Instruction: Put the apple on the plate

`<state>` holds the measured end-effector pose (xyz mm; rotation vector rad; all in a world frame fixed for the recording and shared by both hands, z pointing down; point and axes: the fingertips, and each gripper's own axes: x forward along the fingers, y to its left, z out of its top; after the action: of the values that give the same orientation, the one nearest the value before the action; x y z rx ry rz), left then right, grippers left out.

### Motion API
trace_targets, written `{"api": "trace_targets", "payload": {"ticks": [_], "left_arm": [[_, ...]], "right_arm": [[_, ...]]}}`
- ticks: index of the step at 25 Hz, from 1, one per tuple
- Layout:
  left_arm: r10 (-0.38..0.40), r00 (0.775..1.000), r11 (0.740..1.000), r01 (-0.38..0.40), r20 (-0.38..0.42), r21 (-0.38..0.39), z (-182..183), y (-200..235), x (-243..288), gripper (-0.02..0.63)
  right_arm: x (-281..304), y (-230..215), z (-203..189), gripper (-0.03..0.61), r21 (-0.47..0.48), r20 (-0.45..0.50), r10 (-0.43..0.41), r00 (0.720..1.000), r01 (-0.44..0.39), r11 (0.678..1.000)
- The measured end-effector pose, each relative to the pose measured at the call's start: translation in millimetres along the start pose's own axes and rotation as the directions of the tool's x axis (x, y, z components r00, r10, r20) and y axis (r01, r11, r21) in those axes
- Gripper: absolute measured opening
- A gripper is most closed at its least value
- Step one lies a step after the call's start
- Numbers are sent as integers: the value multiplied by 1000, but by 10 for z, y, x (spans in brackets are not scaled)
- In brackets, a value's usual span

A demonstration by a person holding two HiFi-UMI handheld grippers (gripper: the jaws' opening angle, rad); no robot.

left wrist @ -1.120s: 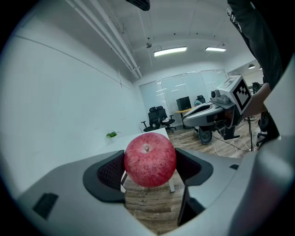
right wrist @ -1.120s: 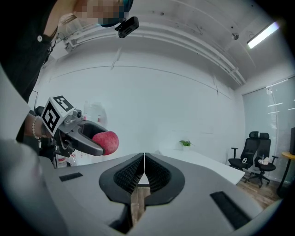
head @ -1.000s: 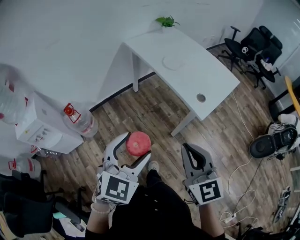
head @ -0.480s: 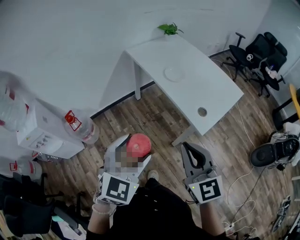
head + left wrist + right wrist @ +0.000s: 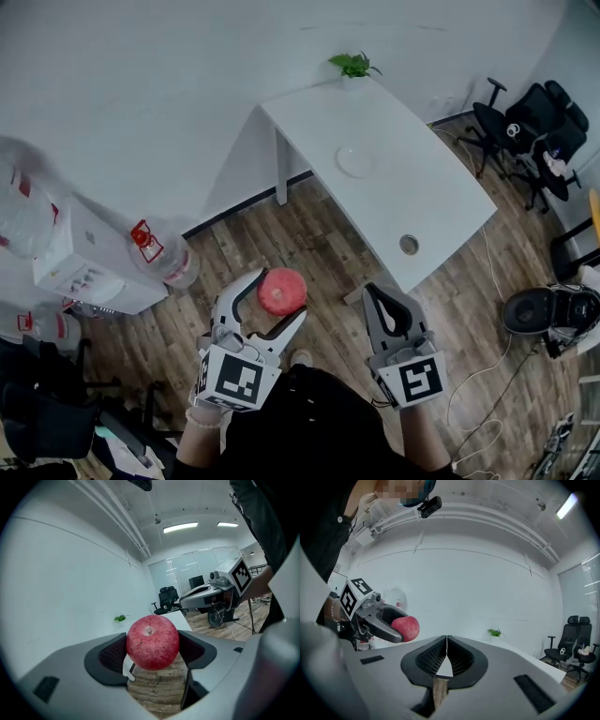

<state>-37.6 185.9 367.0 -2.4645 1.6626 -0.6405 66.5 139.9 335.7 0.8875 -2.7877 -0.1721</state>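
The white table (image 5: 394, 178) fills the upper right of the head view, across a stretch of wooden floor (image 5: 309, 234) from where I stand. The plate (image 5: 354, 161) lies bare on it, toward the far end where a small green plant (image 5: 353, 64) marks the corner. I judge the job about half done. The apple is picked up, but carrying it over and setting it down are both left.

My left gripper (image 5: 277, 296), in the lower middle of the frame, is clamped on the apple (image 5: 282, 289). In the left gripper view the red fruit sits squarely between the two dark pads (image 5: 115, 656), touching both, its stem dimple facing the camera and floorboards showing beneath it.

My right gripper (image 5: 373, 294), just to the right of the left one, has its jaws pressed together on nothing. Its own view shows the ribbed pads meeting in a thin line.

The apple is in the air over the floor, not resting on anything. The plate lies up and to the right of it in the head view, well apart, so I have a fair carry ahead before the release.
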Motion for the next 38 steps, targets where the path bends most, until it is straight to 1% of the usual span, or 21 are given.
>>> {"api": "trace_targets", "payload": {"ticks": [4,9,15,19,24,32,35,38], "left_arm": [[6,1000,1000,-6,-2,3,-2,24,104,354],[6,1000,1000,-6,-2,0,4,54,205,354],[1,1000,1000,-1,-2,12,44,77,295,354],[-4,1000,1000,4,1,24,52,98,337,354],[0,1000,1000,0,6,9,73,160,428,354],[-32,999,999,32,22,20,37,292,675,354],[-48,998,998,47,34,31,43,400,823,354],[-63,997,998,62,39,29,61,538,969,354]], "right_arm": [[73,-125,-12,41,6,-11,-16,1000,16,1000],[126,-187,-35,41,-9,7,8,1000,-8,1000],[181,-281,31,41,1,43,-5,999,5,1000],[240,-314,1,41,3,33,-11,999,11,1000],[281,-373,-64,41,-12,6,-6,1000,6,1000],[390,-621,-29,41,-13,11,-74,997,74,997],[472,-775,-49,41,-13,6,-119,993,119,993],[581,-907,-16,41,-9,24,-141,990,141,990]]}}
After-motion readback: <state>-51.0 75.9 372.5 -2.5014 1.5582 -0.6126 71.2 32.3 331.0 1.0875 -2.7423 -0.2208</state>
